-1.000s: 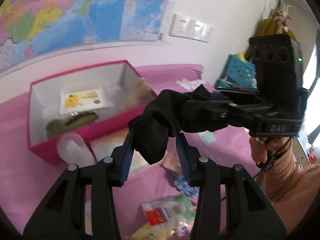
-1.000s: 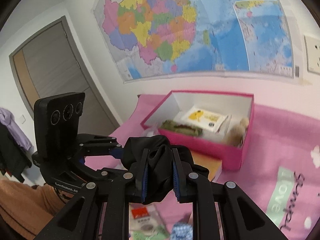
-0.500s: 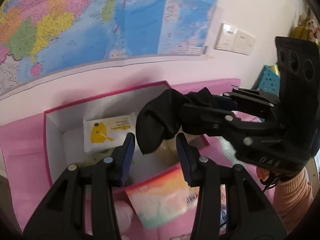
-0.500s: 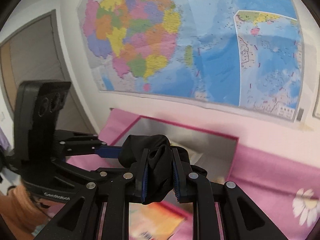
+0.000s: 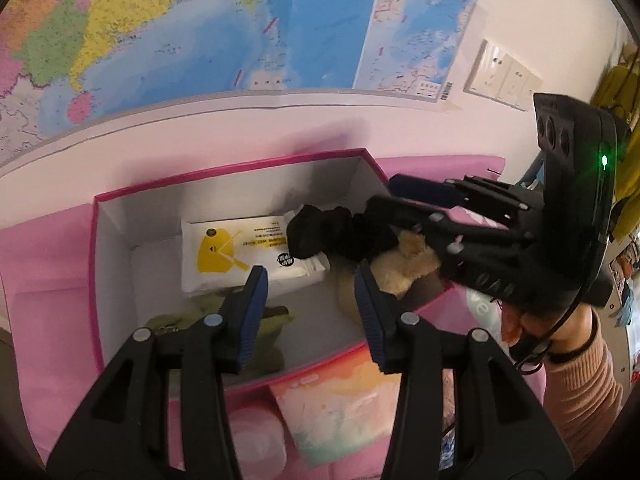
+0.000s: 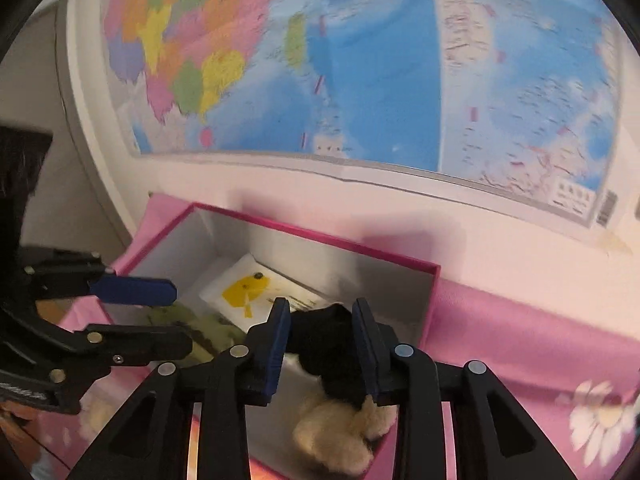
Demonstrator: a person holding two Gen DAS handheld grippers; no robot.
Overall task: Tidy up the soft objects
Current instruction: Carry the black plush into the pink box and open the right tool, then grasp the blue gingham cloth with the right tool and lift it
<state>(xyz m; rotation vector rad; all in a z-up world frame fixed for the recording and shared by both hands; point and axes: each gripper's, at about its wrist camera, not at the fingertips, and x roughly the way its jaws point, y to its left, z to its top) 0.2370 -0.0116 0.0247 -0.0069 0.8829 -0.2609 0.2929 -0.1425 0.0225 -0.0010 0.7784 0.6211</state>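
A black sock hangs over the open pink box, between my right gripper's fingers, which have spread apart and look open. The sock shows dark between those blue pads, above a tan plush toy. My left gripper is open and empty, just in front of the box's near wall. Inside the box lie a white wipes pack, an olive green soft item and the tan plush.
The box stands on a pink cloth against the wall under a large map. A pastel packet and a pale round bottle lie in front of the box. Light switches are on the right.
Both grippers moved forward over the box. The right gripper's jaws spread apart around the black sock, which now hangs lower inside the box. The left gripper stayed open.
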